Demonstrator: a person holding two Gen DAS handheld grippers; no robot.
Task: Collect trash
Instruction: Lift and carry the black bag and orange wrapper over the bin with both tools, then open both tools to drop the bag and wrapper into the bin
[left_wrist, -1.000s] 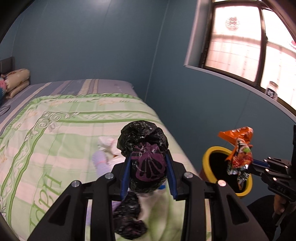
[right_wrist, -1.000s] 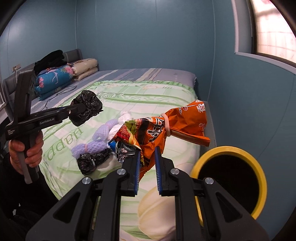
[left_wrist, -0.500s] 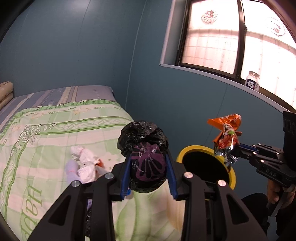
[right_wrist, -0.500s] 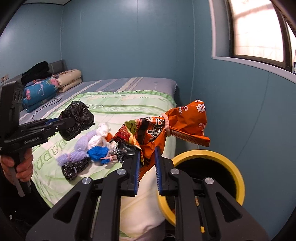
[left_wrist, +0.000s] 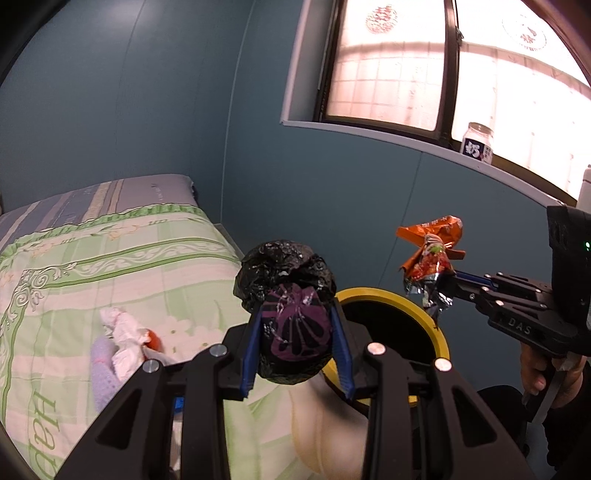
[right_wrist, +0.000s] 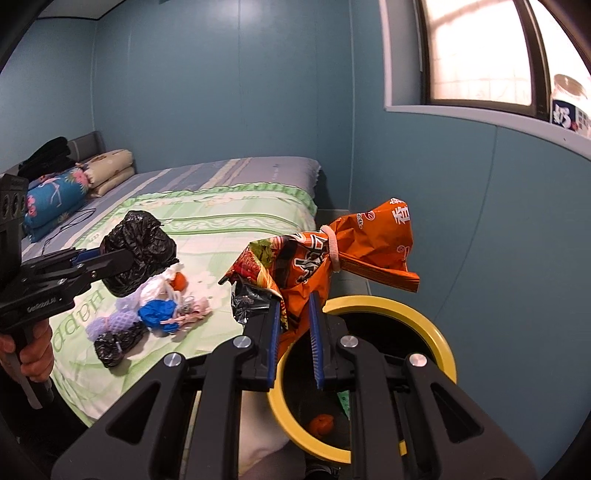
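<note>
The left claw is closed around a crumpled black plastic bag, held in the air over the bed's edge just beside the yellow-rimmed trash bin. The right claw is pinched narrow on an orange snack bag, tied with a pale band at its neck and hanging over the bin's mouth. Both loads look light and soft: the black bag is a squashy wad that probably gives under the blue pads, so a grip across its bulk should hold, while the snack bag is thin, slick, crinkly foil, best taken by a bunched fold as it is here, since a flat edge could slide out. On the green bedspread more trash waits in a loose heap: a white tissue, a blue glove-like scrap, a purple foam net, a second black bag and a small orange piece, all likely weightless and easily snagged together. Inside the bin, only something orange and a green scrap show; the rest of its depth is dark. The claw bodies cover the bed's near corner, and the bin's base is cut off.
</note>
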